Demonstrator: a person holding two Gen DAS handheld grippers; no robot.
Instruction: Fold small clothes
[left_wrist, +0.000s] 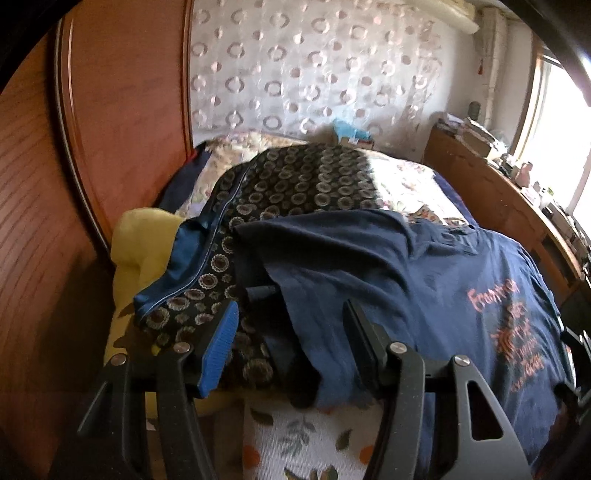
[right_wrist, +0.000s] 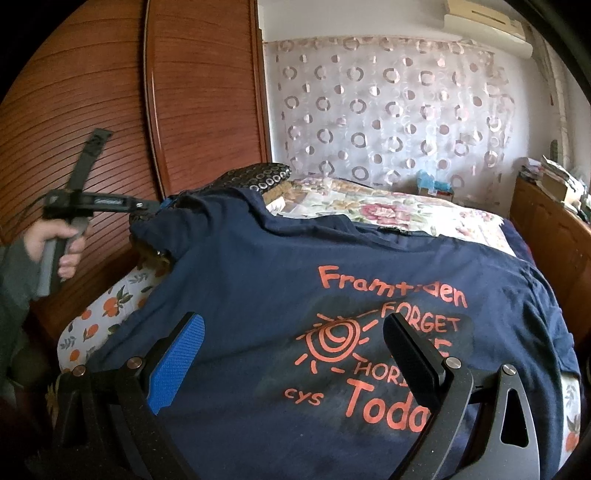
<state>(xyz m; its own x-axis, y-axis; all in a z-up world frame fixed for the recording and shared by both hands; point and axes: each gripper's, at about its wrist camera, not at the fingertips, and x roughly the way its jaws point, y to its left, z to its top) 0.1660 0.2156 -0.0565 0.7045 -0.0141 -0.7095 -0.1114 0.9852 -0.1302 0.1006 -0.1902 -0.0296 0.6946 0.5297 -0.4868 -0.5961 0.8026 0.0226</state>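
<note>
A navy T-shirt (right_wrist: 280, 266) with orange print lies spread on the bed, also seen in the left wrist view (left_wrist: 406, 266). My left gripper (left_wrist: 291, 325) is open, its jaws on either side of the shirt's left sleeve edge, which drapes between them. It also shows from the side in the right wrist view (right_wrist: 147, 206), at the shirt's left corner. My right gripper (right_wrist: 295, 343) is open and empty, hovering just above the shirt's printed front.
A dark patterned garment (left_wrist: 295, 184) and a yellow cushion (left_wrist: 144, 251) lie by the wooden wardrobe (left_wrist: 55, 221) on the left. The bed has a floral cover (right_wrist: 388, 210) and an orange-print sheet (right_wrist: 107, 317). A cluttered wooden cabinet (left_wrist: 498, 192) stands at the right.
</note>
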